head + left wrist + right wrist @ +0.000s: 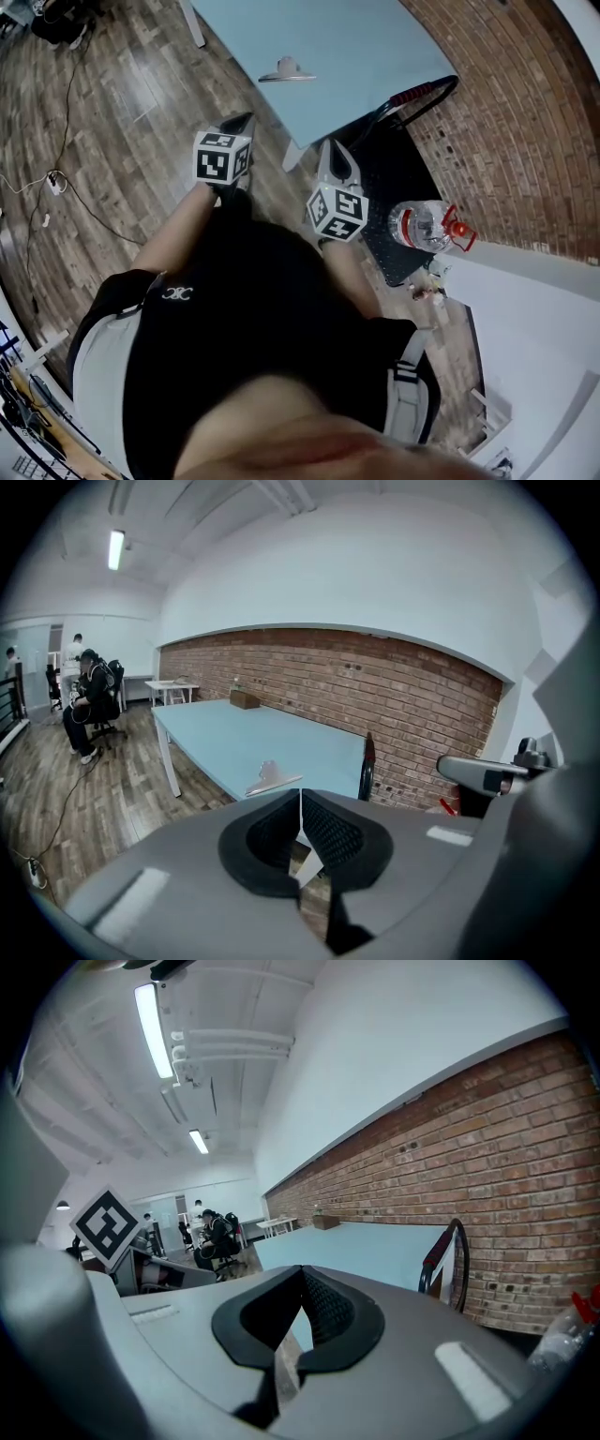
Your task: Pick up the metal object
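Closed and empty, the left tongs and right tongs point toward the desk. The metal object lies near its near edge; one pair should probably open before straddling it.

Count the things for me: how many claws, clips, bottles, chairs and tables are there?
claws: 2, left claw and right claw
clip: 1
bottle: 1
chair: 1
table: 1
Total: 6
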`<state>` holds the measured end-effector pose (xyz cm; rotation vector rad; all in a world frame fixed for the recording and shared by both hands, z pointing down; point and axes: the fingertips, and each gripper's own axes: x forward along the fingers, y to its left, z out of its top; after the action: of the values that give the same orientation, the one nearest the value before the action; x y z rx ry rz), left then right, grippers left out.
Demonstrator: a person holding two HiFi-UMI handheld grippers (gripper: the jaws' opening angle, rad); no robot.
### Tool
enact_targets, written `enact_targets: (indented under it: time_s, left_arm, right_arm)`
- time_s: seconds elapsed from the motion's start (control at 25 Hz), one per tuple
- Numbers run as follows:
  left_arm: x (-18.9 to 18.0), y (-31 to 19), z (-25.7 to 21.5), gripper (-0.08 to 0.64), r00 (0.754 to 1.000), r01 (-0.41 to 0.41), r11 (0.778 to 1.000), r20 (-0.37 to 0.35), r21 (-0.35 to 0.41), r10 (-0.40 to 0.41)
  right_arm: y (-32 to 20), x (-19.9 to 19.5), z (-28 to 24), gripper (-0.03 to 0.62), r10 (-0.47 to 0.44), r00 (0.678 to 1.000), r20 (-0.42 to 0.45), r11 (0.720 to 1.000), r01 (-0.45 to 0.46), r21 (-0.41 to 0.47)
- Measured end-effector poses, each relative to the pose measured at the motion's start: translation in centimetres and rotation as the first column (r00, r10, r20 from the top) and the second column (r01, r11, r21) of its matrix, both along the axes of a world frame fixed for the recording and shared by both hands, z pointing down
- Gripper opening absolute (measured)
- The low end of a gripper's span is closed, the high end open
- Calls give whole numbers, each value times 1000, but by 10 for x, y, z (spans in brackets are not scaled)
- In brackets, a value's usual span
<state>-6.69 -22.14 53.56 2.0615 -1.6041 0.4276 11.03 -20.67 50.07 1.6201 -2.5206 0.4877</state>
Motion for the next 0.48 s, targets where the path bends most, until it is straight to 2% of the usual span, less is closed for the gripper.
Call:
enact_targets:
  time_s: [0.48]
  left_arm:
    - [-23, -114, 21, 52, 992, -128, 990, -17, -55, 128]
  right_arm:
    - [-98, -42, 0, 14, 54, 998, -32, 999, -54, -4]
